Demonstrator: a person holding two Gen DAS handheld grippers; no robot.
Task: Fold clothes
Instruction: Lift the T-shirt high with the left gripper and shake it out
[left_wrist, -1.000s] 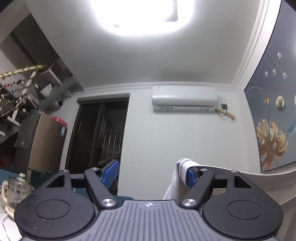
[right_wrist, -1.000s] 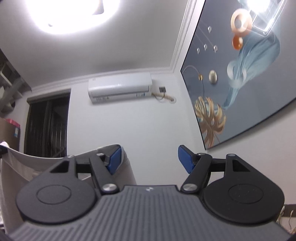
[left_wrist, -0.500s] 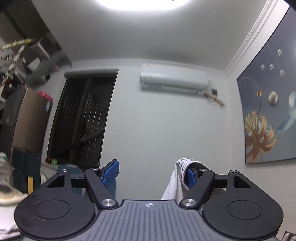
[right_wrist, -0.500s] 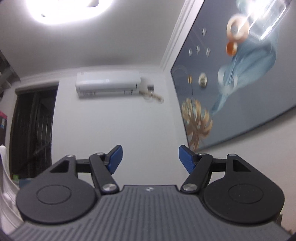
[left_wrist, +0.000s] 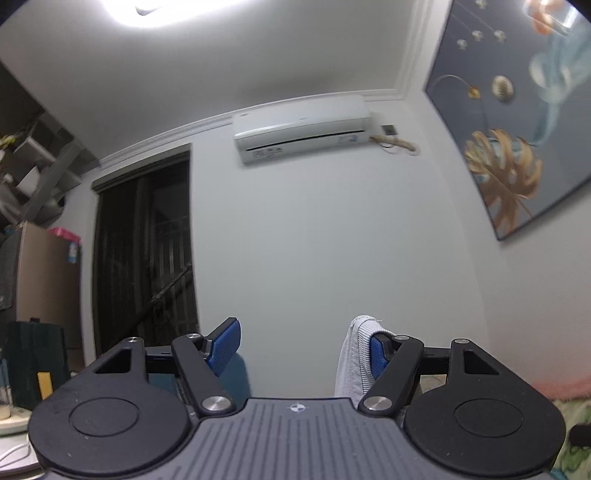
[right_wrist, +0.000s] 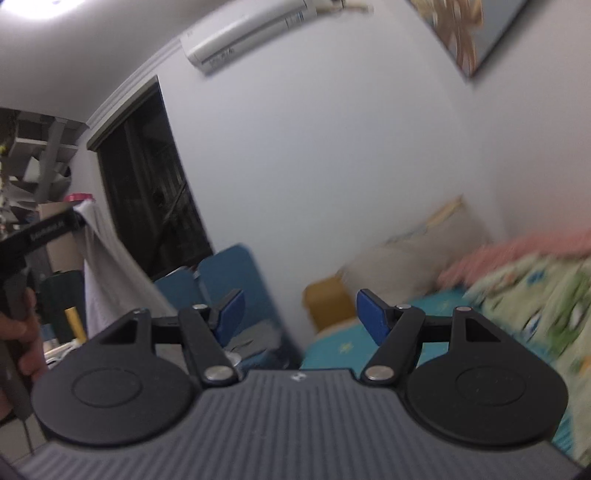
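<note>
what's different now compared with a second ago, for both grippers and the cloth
The right gripper has let go of the white garment: a second ago cloth draped over its left finger, and now both fingers are bare. It has also tilted down, bringing the bed into view. The left gripper stays open, with the garment still hooked over its right finger.
</note>
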